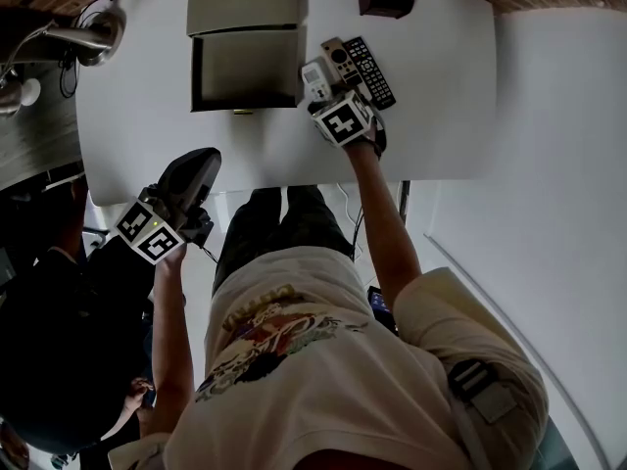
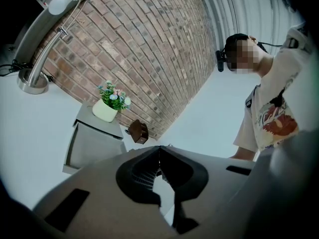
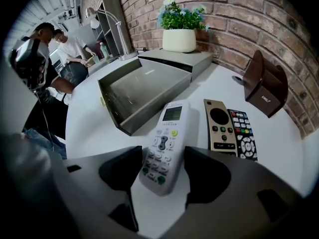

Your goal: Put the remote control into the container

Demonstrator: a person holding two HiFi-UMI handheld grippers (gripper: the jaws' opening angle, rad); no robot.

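Note:
A white remote control (image 3: 165,138) lies on the white table (image 1: 441,116), just right of the open grey container (image 3: 149,111). My right gripper (image 3: 163,156) points steeply down over the remote, its jaws wide and standing on either side of the remote's lower end. In the head view the right gripper (image 1: 325,94) is over the white remote (image 1: 315,78), next to the container (image 1: 196,71). My left gripper (image 1: 201,164) hovers at the table's front left edge, away from the remotes. Its jaws meet at the tips (image 2: 159,148) with nothing between them.
A gold remote (image 3: 219,126) and a black remote (image 3: 242,133) lie right of the white one. A brown holder (image 3: 266,83) stands behind them. A potted plant (image 3: 179,39) sits on a grey box behind the container. A desk lamp (image 1: 88,37) stands far left. People (image 3: 65,49) stand beyond the table.

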